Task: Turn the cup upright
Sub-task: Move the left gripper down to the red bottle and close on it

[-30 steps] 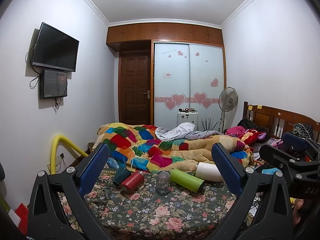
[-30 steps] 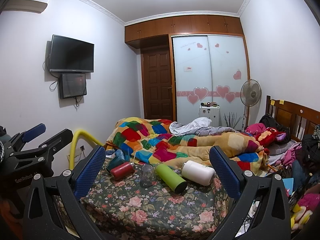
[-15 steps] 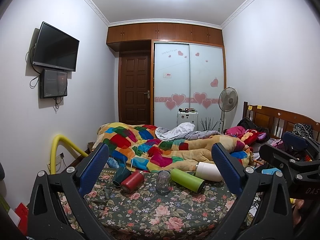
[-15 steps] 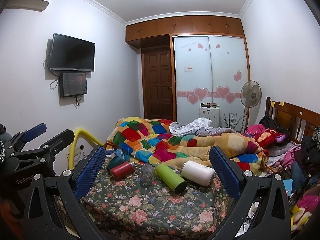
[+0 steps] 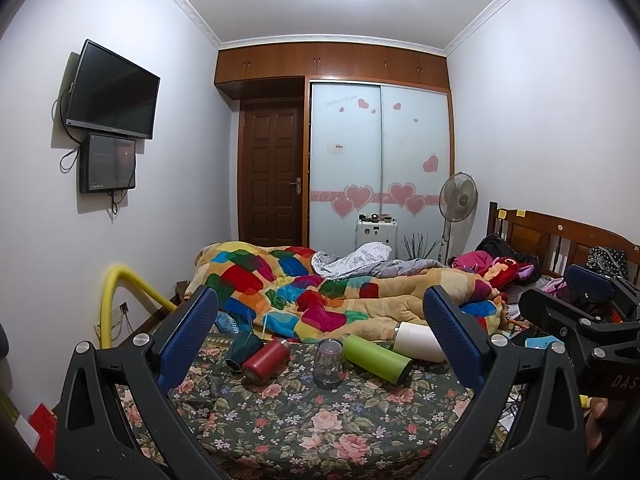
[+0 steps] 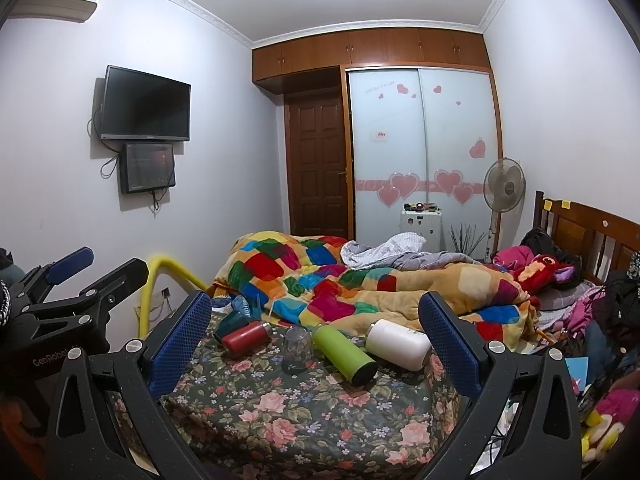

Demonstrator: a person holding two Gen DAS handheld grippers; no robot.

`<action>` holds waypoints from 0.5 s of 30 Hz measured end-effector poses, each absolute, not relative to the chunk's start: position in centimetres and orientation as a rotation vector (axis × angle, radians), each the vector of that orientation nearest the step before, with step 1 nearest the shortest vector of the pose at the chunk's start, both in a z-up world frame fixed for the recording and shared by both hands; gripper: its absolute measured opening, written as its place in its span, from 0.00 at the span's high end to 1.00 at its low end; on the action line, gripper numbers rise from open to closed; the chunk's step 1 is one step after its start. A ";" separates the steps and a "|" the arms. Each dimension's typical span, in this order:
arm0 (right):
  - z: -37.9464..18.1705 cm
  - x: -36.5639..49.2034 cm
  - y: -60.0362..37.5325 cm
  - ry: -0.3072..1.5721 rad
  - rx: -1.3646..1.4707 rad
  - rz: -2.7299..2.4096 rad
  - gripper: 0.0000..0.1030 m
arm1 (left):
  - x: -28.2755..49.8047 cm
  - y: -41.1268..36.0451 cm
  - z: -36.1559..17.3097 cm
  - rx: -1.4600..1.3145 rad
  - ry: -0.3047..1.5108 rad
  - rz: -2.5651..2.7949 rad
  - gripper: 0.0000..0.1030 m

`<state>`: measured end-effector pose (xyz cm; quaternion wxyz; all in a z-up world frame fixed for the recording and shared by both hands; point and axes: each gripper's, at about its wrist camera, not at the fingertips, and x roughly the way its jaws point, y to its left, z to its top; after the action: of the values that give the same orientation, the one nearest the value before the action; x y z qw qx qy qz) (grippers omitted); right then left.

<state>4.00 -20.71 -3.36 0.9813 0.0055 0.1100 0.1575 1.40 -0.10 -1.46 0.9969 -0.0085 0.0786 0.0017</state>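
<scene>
Nothing had moved since a second ago: both the left gripper [image 5: 318, 334] and right gripper [image 6: 314, 340] stayed wide open (holding nothing), the clear cup [image 5: 329, 364] at centre untouched.

Up on the left wall hangs a dark television [image 5: 113, 92], with a smaller black screen [image 5: 107, 163] mounted just beneath it. Straight ahead stands a brown door [image 6: 318, 168] beside frosted sliding wardrobe doors [image 5: 380, 160] dotted with pink hearts, and a pedestal fan [image 6: 503, 190] stands to their right. A patchwork quilt [image 5: 320, 292] lies heaped across the bed, a red plush toy [image 6: 546, 274] lying by the wooden headboard [image 5: 560, 236].
</scene>
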 end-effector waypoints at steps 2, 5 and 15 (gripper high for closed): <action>-3.5 4.3 -20.5 0.231 0.009 0.316 0.00 | 1.8 -0.1 -1.7 -0.018 0.166 0.007 0.00; -4.0 5.3 -20.1 0.254 0.005 0.313 0.00 | 2.8 0.1 -2.3 -0.023 0.188 0.006 0.00; -6.6 9.7 -20.1 0.374 0.000 0.280 0.00 | 11.5 3.8 -8.1 -0.095 0.400 0.041 0.00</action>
<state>9.72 -20.13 -6.62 0.9728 0.0000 0.1854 0.1387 11.53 3.77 -8.11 0.9787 -0.0470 0.1987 0.0205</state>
